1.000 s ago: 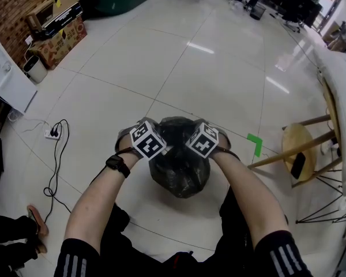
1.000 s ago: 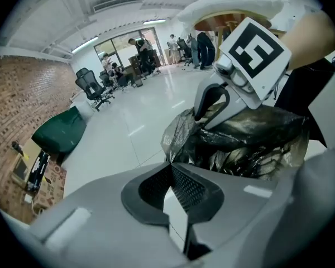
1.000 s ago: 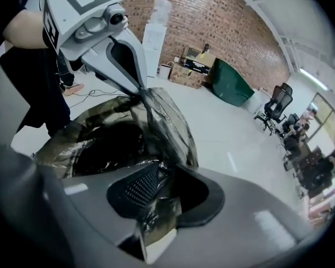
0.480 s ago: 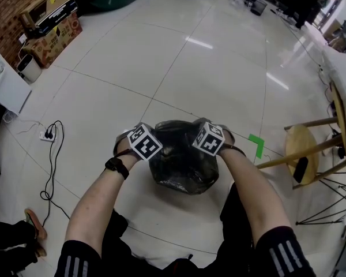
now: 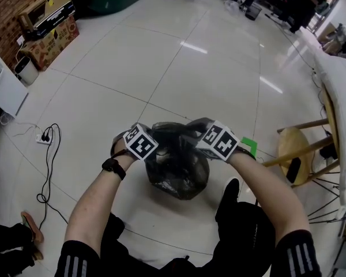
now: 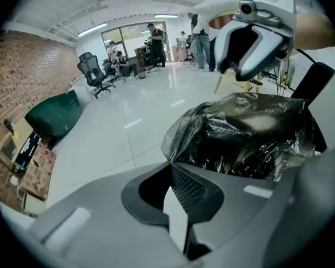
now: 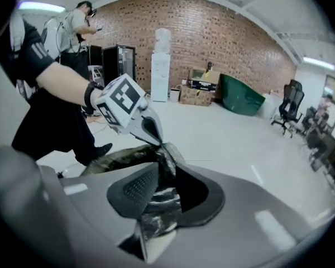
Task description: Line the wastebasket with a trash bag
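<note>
**Losing the right-hand hold is the main hazard**

Nearest the person, the left gripper [image 6: 168, 167] has its jaws fully together on a thin corner of the black trash bag [image 5: 179, 167], and film fans out from the tip. The right gripper [image 7: 164, 173] bites a thicker bunch of the same film, wadded between its pads. Its jaws have just been opening, so that hold looks the weaker of the two. If they part further while the hands pull apart, the bunch probably slides out and the bag's mouth collapses into a heap.

Between the two grippers the film is drawn tight. Thin plastic under that tension, pinched at one point on the left, could tear at the pinch or stretch into a hole.

Below, the bag sits on the tiled floor [image 5: 161, 68] as a rounded dark mass just ahead of the person's shoe [image 5: 229, 196]. The wastebasket cannot be told apart from the film wrapped about it, so I cannot say whether its rim is covered. A light bin on glossy tile may well tip or skid if the pull goes upward and sideways instead of down over the rim.

Farther right, the wooden stool [image 5: 294, 149] stands well apart and poses little risk.
</note>
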Available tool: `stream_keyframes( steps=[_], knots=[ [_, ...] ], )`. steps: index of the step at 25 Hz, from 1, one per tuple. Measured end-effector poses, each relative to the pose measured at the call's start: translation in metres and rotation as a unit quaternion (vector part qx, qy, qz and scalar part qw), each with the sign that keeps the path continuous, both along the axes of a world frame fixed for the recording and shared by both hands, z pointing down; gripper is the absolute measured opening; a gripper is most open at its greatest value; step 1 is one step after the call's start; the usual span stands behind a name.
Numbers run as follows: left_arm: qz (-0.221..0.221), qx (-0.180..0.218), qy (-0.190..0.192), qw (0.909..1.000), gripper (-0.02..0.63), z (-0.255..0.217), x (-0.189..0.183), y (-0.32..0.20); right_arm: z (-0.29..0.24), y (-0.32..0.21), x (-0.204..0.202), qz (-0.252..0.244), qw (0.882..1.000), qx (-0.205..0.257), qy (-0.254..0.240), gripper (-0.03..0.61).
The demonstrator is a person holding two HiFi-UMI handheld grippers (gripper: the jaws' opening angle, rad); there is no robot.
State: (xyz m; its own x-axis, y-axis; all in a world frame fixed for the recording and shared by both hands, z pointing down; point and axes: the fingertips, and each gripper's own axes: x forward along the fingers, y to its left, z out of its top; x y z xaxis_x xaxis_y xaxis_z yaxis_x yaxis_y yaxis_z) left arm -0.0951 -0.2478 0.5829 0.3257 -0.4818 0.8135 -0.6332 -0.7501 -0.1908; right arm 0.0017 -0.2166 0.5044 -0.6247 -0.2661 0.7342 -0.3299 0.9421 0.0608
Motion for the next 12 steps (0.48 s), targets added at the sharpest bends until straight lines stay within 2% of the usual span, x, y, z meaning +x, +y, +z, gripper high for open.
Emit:
stream_keyframes(
  steps=[3,4,8,12],
  knots=[
    [-0.015,0.014,0.016,0.9997,0.001,-0.017,-0.004,-0.006,0.016,0.036,-0.028,0.017,0.994,-0.104,0.012,0.066],
    [-0.019,0.019,0.021,0.9994,0.001,-0.024,-0.005,-0.008,0.026,0.047,-0.037,0.017,0.992,-0.123,0.027,0.066],
    [-0.024,0.032,0.031,0.9987,0.001,-0.038,-0.009,-0.013,0.073,0.054,-0.061,0.017,0.990,-0.102,0.099,0.063],
    [-0.026,0.029,0.032,0.9987,0.001,-0.034,-0.014,-0.013,0.126,0.041,-0.058,0.022,0.983,-0.101,0.151,0.063]
  ],
)
